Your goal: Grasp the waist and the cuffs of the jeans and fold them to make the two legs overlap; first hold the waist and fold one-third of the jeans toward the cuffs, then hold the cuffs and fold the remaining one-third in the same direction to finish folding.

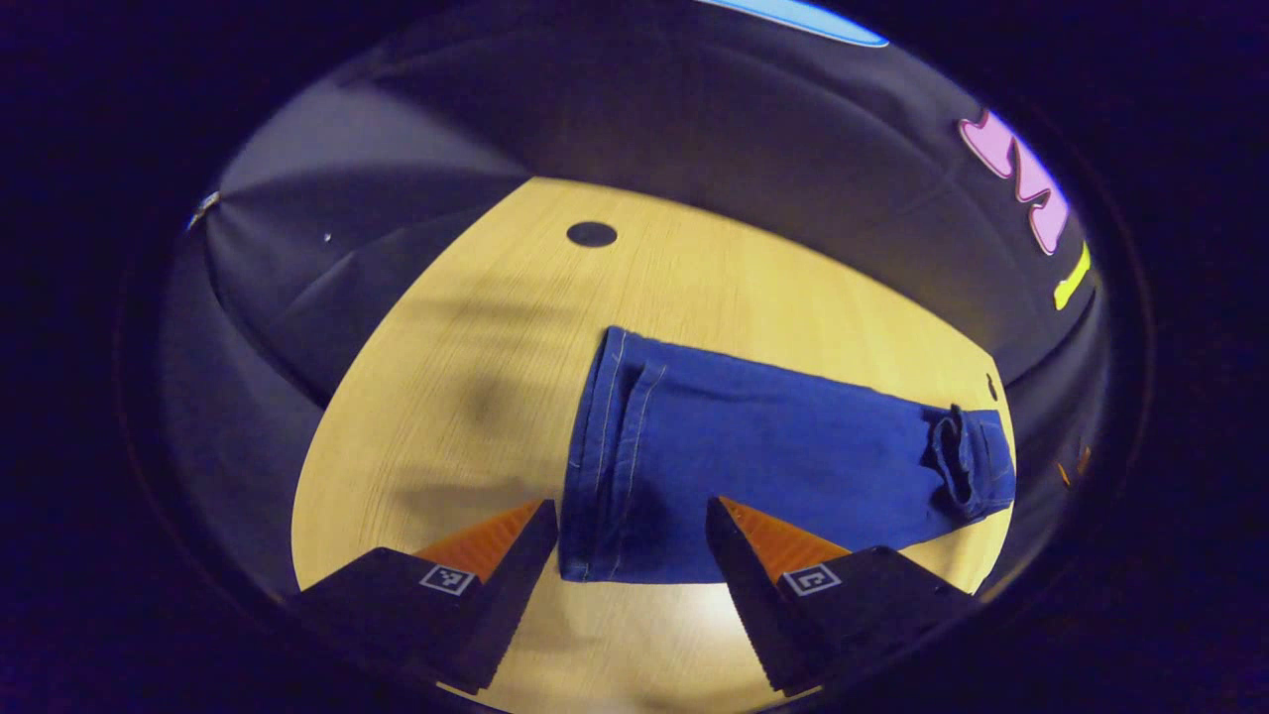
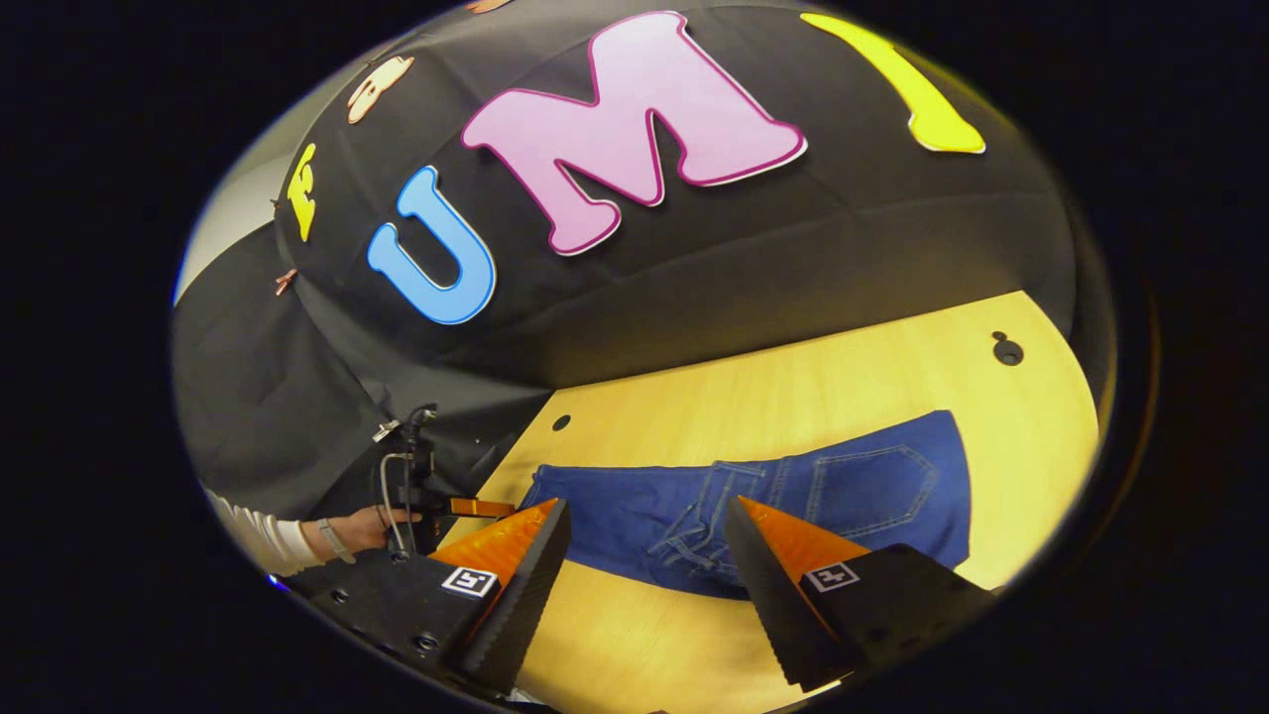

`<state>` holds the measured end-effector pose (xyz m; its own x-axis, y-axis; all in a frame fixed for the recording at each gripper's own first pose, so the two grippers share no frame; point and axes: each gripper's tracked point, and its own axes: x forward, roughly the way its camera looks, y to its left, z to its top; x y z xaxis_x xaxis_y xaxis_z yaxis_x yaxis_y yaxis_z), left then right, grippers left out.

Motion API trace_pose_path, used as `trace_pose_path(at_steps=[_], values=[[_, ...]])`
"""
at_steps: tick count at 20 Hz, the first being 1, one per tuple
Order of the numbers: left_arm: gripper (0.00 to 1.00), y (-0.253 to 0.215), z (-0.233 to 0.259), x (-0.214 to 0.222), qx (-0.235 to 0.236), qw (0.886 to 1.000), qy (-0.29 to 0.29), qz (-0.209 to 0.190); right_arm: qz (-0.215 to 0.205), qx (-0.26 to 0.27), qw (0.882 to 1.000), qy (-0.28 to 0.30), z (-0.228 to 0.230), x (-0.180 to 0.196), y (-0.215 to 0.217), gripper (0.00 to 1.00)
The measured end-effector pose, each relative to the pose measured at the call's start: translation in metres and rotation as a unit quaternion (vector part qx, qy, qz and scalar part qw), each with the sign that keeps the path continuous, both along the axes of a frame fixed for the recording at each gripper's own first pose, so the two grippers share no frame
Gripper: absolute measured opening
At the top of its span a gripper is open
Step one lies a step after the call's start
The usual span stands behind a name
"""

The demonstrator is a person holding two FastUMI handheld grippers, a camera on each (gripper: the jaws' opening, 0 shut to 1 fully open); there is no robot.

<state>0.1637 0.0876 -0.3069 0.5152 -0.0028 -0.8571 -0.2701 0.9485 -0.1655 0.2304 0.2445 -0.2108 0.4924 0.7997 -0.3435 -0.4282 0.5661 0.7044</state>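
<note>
Nearest me, my left claw (image 1: 632, 565) and right claw (image 2: 644, 570) both hover released, holding nothing. Just beyond them the blue jeans (image 1: 773, 456) lie flat on the wooden desk (image 1: 476, 327), legs overlapped, cuffs at one end.

Nothing here can be read as words or numbers. The only signs are small square black-and-white coded markers, one on each finger of the left claw (image 1: 632, 555) and one on each finger of the right claw (image 2: 644, 555). The jeans (image 1: 773, 456) carry no legible tag or brand, and the worktop (image 1: 476, 327) bears no print.
</note>
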Motion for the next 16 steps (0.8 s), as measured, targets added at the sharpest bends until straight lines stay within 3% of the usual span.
trace_pose_path(at_steps=[4, 9, 10, 11, 13, 14, 16], values=[[0.97, 0.003, -0.021, -0.005, 0.032, 0.997, 0.072, -0.017, -0.022, -0.009, 1.000, 0.011, -0.009, 0.001, -0.023, 0.96], [0.96, -0.005, -0.025, -0.007, 0.047, 0.992, 0.098, -0.062, -0.047, -0.001, 0.999, 0.008, -0.002, 0.015, -0.043, 0.96], [0.90, -0.006, -0.027, -0.005, 0.045, 0.992, 0.101, -0.068, -0.052, 0.002, 0.999, 0.009, -0.001, 0.018, -0.046, 0.96], [0.76, -0.013, -0.025, -0.002, 0.036, 0.992, 0.091, -0.074, -0.057, 0.004, 0.998, 0.007, 0.000, 0.021, -0.048, 0.96], [0.30, -0.021, -0.022, 0.002, 0.030, 0.994, 0.086, -0.066, -0.059, 0.004, 0.998, 0.004, 0.003, 0.021, -0.053, 0.96], [0.17, -0.022, -0.022, 0.004, 0.030, 0.994, 0.083, -0.059, -0.057, 0.003, 0.998, 0.004, 0.002, 0.020, -0.053, 0.96], [0.07, -0.023, -0.020, 0.003, 0.026, 0.994, 0.084, -0.059, -0.054, -0.002, 0.999, 0.004, 0.000, 0.018, -0.054, 0.96]])
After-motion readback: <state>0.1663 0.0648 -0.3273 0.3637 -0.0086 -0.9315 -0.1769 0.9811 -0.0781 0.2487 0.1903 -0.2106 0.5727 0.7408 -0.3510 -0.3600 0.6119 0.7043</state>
